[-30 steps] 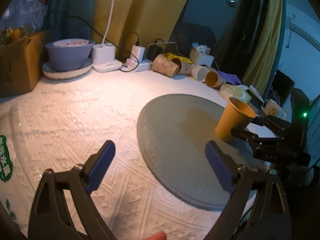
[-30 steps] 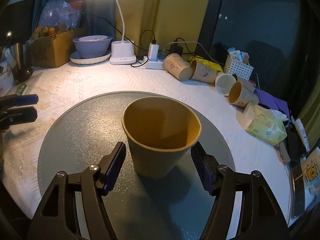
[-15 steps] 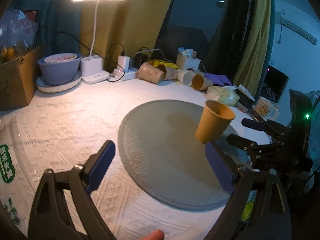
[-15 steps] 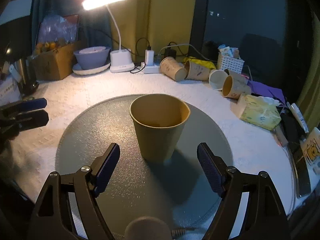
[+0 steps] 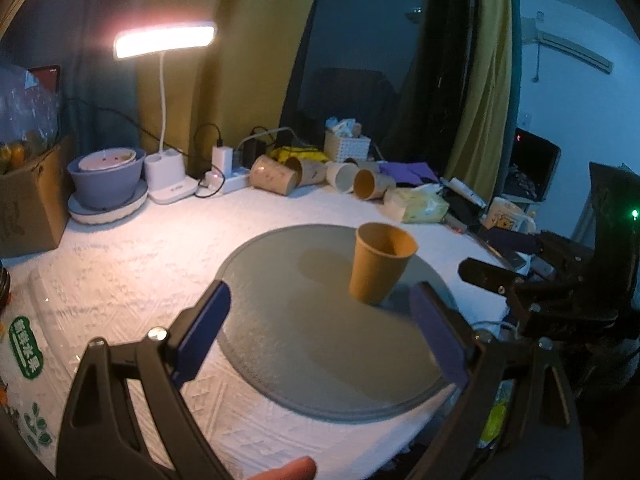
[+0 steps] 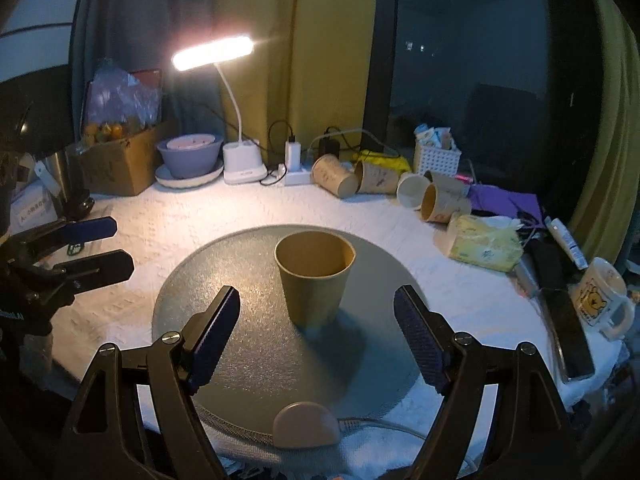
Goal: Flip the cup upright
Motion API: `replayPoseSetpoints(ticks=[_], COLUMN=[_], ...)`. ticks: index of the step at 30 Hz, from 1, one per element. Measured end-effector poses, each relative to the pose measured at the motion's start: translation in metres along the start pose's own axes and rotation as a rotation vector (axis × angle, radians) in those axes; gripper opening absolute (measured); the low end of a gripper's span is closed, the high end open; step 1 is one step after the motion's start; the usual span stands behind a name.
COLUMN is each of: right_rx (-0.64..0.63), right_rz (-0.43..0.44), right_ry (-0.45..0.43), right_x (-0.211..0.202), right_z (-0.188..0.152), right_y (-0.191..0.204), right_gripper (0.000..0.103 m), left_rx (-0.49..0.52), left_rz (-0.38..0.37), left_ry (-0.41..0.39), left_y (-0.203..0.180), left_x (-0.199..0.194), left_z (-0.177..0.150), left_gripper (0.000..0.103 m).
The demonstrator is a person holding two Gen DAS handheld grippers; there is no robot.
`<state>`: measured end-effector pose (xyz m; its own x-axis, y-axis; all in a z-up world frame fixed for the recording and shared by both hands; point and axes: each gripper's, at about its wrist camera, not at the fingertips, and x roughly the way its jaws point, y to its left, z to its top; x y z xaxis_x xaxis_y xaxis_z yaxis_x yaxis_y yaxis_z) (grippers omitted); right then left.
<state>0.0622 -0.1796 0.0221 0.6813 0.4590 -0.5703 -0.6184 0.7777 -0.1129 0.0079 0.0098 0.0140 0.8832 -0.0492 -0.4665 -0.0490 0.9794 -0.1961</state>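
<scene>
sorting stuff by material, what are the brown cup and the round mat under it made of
Brown cup: looks like kraft paper, matte, with a thin rolled rim and a side seam.
Round mat: probably frosted glass or hard plastic; grey, finely pebbled surface that glints under the lamp. Hard to say which.

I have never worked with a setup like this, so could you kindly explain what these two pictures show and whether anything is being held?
There is no robot arm. A person holds a two-finger tool in each hand, and each tool carries a fisheye camera looking forward along its jaws. One picture comes from the left gripper, the other from the right gripper; each also shows the other tool at its edge. Both stand open and hold nothing. On the white tablecloth lies a round glass mat, and a brown paper cup stands upright on it, mouth up. Further back are a lit desk lamp, a bowl and several paper cups lying on their sides.
</scene>
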Motion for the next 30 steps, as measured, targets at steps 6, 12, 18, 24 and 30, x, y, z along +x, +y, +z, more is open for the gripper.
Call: replayPoseSetpoints(ticks=[6, 12, 18, 24, 30], right_rx=[0.002, 0.004, 0.019, 0.015, 0.008], right_rz=[-0.008, -0.032, -0.045, -0.053, -0.073], right_ry=[-0.039, -0.092, -0.144, -0.187, -0.220], right_x=[-0.022, -0.045, -0.072, -0.093, -0.113], right_z=[0.005, 0.009, 0.009, 0.011, 0.012], right_y=[-0.003, -0.007, -0.011, -0.012, -0.011], right_gripper=[0.082, 0.082, 0.082, 0.082, 0.082], left_rx=[0.011, 0.037, 0.080, 0.155, 0.193], left_rz=[-0.014, -0.037, -0.047, -0.036, -0.037], left_ry=[-0.027, -0.044, -0.102, -0.167, -0.200], left_y=[-0.014, -0.030, -0.048, -0.071, -0.083], left_x=[-0.011, -0.020, -0.037, -0.054, -0.063], left_z=[0.009, 0.015, 0.023, 0.025, 0.028], left_gripper=[0.092, 0.092, 0.092, 0.092, 0.092])
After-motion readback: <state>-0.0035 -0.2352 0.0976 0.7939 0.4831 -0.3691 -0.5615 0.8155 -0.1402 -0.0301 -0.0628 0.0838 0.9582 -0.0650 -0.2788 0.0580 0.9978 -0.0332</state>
